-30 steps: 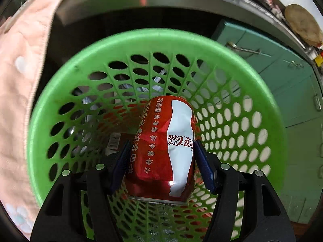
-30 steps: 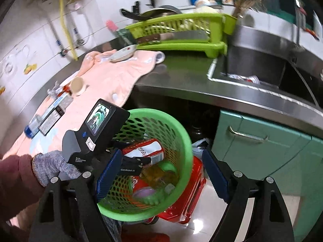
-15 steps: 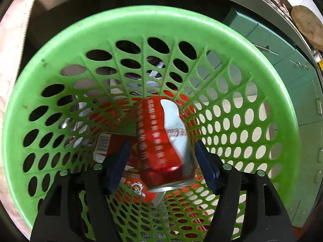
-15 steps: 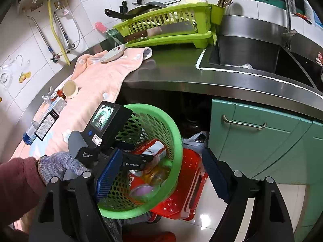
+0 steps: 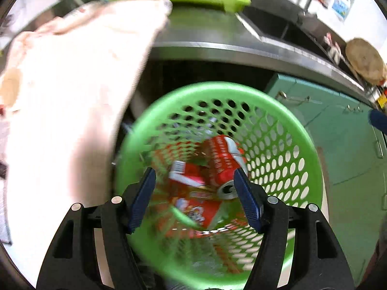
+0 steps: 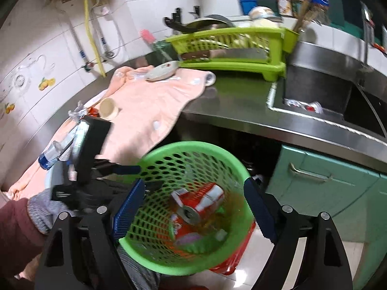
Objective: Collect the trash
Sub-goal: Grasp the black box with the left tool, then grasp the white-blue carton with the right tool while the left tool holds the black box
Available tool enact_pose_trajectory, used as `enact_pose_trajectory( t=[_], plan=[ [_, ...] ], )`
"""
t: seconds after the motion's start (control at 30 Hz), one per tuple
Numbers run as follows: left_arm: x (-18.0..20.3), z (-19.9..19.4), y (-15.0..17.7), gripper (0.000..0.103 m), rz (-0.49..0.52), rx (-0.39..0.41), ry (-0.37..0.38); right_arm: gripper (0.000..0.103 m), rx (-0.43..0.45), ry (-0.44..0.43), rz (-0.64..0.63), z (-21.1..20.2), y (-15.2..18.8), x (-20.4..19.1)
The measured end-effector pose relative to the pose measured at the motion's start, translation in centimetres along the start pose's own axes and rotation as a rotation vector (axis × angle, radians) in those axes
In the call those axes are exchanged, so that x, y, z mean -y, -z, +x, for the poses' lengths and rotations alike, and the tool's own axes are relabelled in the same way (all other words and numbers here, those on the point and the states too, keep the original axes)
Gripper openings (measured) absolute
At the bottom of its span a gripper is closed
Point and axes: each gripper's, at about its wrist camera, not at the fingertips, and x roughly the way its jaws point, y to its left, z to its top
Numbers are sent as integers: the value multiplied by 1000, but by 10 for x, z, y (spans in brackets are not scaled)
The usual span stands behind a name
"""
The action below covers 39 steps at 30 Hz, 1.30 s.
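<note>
Left claw [image 5: 194, 197] open, nothing btwn its pads, hovering over green basket [image 5: 307, 149]. Red can [image 5: 223, 163] lies on its side inside basket, atop other red packaging, clear of the claw. Right claw [image 6: 193, 213] also open & empty, its jaws having just widened a bit, pointed at same basket from nearer side. Pink towel [image 6: 150, 106] drapes over steel desk [image 6: 232, 101] edge, left of basket. Green cabinet [image 6: 321, 183] to the right.
</note>
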Motion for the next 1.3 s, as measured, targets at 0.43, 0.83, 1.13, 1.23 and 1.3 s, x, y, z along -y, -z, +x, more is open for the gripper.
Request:
enact_pose_trajectory(
  t=[0.43,0.83,1.13,1.23,1.3],
  plan=[
    [-131,-148,46,66,-148,254,-378,81,-31,-122,-109,41,-26,-91],
    [-222,-121,61,62,-257,162,-369,81,-91,-210,-203,82,-37,-156],
    [-232,-101,71,22,-298,139,-286,81,-113,-215,-212,103,-49,-181],
    [-229,-109,79,19,-295,156,-294,81,-134,-231,-193,114,-58,-192],
    [-229,-118,86,19,-313,164,-293,81,-144,-224,-186,122,-65,-203]
  ],
)
